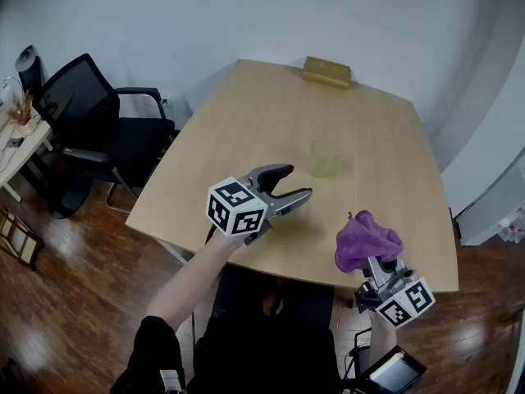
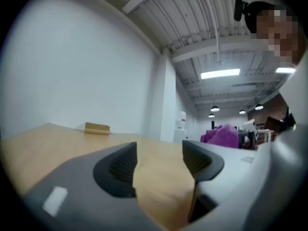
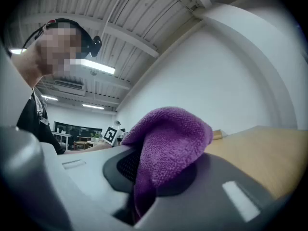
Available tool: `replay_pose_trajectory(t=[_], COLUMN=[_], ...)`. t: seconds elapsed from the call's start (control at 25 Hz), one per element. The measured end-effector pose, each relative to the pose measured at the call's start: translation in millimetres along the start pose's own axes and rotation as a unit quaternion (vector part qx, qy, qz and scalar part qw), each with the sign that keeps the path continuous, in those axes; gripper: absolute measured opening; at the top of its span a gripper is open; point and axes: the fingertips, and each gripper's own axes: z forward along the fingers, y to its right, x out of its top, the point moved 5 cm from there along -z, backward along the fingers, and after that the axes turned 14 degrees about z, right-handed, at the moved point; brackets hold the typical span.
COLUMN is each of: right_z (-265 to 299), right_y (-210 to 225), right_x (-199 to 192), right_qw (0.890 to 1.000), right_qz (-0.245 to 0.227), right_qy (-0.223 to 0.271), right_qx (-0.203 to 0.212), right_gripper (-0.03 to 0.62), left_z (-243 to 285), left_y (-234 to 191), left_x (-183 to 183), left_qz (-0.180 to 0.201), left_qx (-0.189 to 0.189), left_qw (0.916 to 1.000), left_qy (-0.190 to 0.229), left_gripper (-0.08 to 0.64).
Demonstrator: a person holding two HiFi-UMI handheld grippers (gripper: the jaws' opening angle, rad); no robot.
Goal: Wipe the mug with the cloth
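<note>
A pale green see-through mug (image 1: 324, 158) stands upright near the middle of the wooden table (image 1: 246, 113). My left gripper (image 1: 297, 181) hovers over the table's near part, a little short and left of the mug, jaws open and empty (image 2: 159, 153). The mug does not show in the left gripper view. My right gripper (image 1: 377, 261) is at the table's near right edge, shut on a bunched purple cloth (image 1: 367, 238). That cloth (image 3: 168, 138) bulges up from between the right gripper's jaws (image 3: 159, 170). It also shows as the cloth (image 2: 221, 134) at the right of the left gripper view.
A tan wooden block (image 1: 326, 71) lies at the table's far edge, seen again as the block (image 2: 97, 128). A black office chair (image 1: 98, 130) stands left of the table. A small side table (image 1: 20, 150) is at the far left, on wood flooring.
</note>
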Motion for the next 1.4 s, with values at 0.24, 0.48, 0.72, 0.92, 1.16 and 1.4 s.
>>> replay_pose_trajectory(t=[0.24, 0.48, 0.72, 0.92, 1.16, 1.4], right_z=[9.2, 16.1, 22.9, 17.7, 18.3, 22.5], right_y=[22.1, 36.7, 39.8, 53.9, 59.1, 59.4], right_x=[5.2, -0.6, -1.7, 0.4, -5.0, -2.7], right_qw=[1.000, 1.000, 1.000, 0.999, 0.999, 0.999], right_qz=[0.000, 0.012, 0.012, 0.015, 0.024, 0.020], right_qy=[-0.007, -0.019, -0.025, -0.029, -0.034, -0.033], right_qx=[-0.003, -0.003, -0.001, -0.018, -0.021, -0.023], right_gripper=[0.041, 0.041, 0.041, 0.041, 0.041, 0.041], left_z=[40.0, 93.0, 132.7, 135.3, 120.9, 106.1], left_y=[-33.8, -35.3, -42.4, -48.7, -62.5, -62.1], left_x=[-2.0, -18.5, -26.5, -36.5, -56.8, -27.7], left_qz=[0.095, 0.436, 0.467, 0.447, 0.403, 0.295], left_qx=[0.002, -0.118, -0.213, -0.217, -0.170, -0.132], left_qw=[0.9938, 0.8661, 0.8153, 0.8164, 0.8515, 0.9291], left_qy=[-0.057, -0.214, -0.268, -0.294, -0.289, -0.179], left_gripper=[0.348, 0.348, 0.222, 0.083, 0.043, 0.041])
